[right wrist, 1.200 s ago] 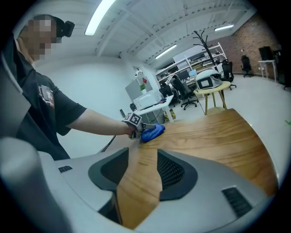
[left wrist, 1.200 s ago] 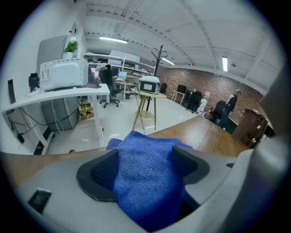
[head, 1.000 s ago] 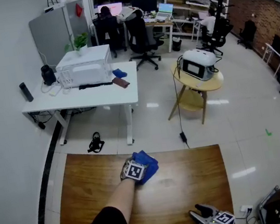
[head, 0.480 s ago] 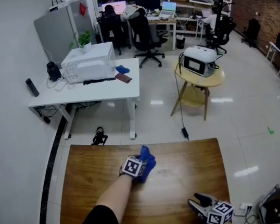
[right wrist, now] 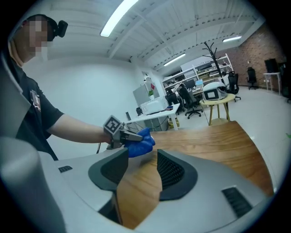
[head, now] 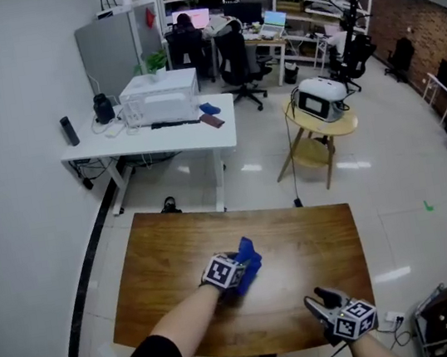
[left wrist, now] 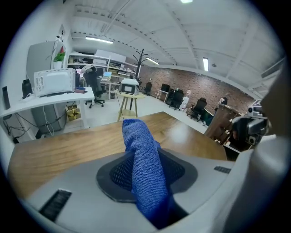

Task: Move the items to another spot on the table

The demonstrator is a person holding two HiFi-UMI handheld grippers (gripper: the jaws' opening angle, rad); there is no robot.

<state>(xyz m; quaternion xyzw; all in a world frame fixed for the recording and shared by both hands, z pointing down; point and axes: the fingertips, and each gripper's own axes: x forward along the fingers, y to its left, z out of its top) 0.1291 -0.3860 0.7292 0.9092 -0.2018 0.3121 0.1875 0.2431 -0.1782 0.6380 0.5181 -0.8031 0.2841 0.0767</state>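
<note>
Blue cloth (head: 249,253), earlier lying on the wooden surface (head: 161,259), is lifted, pinched by the left gripper (head: 240,269), whose jaws have just been closing; right gripper (head: 320,301) is spread, empty.

Brown wooden table (head: 161,259), glossy rectangular top with visible grain, standing on pale shiny floor (head: 393,188)

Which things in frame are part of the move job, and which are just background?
Job:
- blue cloth, in the left gripper, whose jaws have just been closing on it
- wooden table
- right gripper, open and empty

Lying about:
- white desk
- white appliance on it
- round side table
- office chair
</note>
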